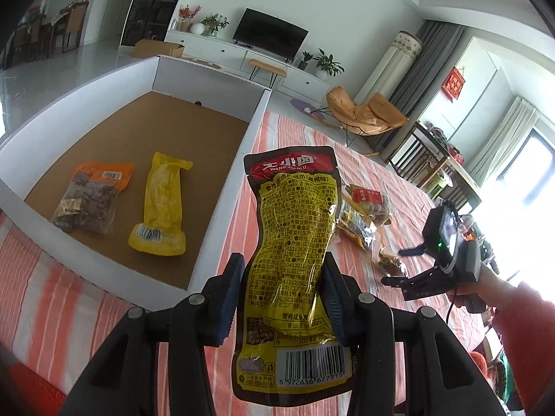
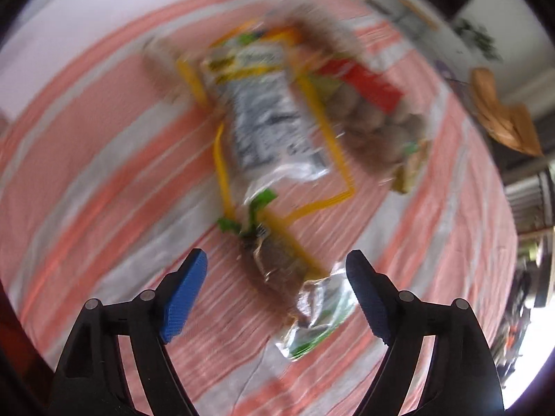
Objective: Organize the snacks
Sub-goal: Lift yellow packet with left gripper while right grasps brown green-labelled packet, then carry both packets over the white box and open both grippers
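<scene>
My left gripper (image 1: 282,277) is shut on a yellow and dark snack pouch (image 1: 295,249) and holds it upright above the striped cloth, just right of the white box (image 1: 229,187). The box holds an orange-topped packet (image 1: 92,196) and a yellow packet (image 1: 161,204). My right gripper (image 2: 277,277) is open and empty, hovering over a small clear and green packet (image 2: 295,284). It also shows in the left wrist view (image 1: 399,267). Beyond lie a yellow-edged packet (image 2: 267,121) and a red-labelled bag of brown balls (image 2: 367,104). The right wrist view is blurred.
The table has an orange and white striped cloth (image 1: 62,294). The loose snacks (image 1: 360,215) lie right of the box. Behind are a TV cabinet (image 1: 242,52), an orange chair (image 1: 364,111) and a dark side table (image 1: 433,166).
</scene>
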{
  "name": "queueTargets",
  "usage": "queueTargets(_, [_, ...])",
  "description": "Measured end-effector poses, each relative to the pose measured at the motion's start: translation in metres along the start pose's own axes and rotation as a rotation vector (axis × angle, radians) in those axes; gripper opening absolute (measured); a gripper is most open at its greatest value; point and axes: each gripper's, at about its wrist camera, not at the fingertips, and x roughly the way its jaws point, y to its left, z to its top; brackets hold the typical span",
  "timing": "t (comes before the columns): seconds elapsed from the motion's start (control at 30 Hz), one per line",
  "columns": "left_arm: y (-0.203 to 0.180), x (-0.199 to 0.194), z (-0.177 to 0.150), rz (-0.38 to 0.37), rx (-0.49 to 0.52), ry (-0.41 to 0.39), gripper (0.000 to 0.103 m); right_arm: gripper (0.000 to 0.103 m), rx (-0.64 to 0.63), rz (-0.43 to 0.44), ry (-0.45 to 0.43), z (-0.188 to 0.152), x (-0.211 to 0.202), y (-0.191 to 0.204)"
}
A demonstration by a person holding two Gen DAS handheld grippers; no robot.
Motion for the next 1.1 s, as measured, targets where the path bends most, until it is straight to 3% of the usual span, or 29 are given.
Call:
queueTargets(0.1, [-0.002, 0.003, -0.002, -0.001, 0.004, 0.008, 0.043, 0.061, 0.116, 0.129, 0.005, -0.006, 0.007, -0.022])
queueTargets(0.17, [-0.004, 0.006, -0.002, -0.005, 0.006, 0.016, 0.044, 0.058, 0.201, 0.168, -0.008, -0.012, 0.008, -0.034])
queueTargets(0.4, [-0.002, 0.013, 0.004, -0.027, -0.001, 0.028, 0.044, 0.057, 0.505, 0.298, -0.134, -0.040, -0.018, -0.079])
queueTargets(0.63, [0.013, 0.006, 0.020, -0.023, -0.021, -0.001, 0.044, 0.057, 0.656, 0.510, -0.306, -0.038, -0.070, -0.094])
queueTargets(0.8, [0.046, -0.007, 0.054, 0.035, -0.058, -0.053, 0.044, 0.058, 0.659, 0.689, -0.435, 0.019, -0.109, -0.052])
queueTargets(0.9, [0.066, -0.013, 0.070, 0.104, -0.070, -0.067, 0.044, 0.058, 0.609, 0.802, -0.499, 0.071, -0.130, -0.020])
queueTargets(1.1, [0.101, -0.015, 0.080, 0.256, -0.070, -0.074, 0.047, 0.060, 0.516, 0.933, -0.534, 0.166, -0.145, 0.066])
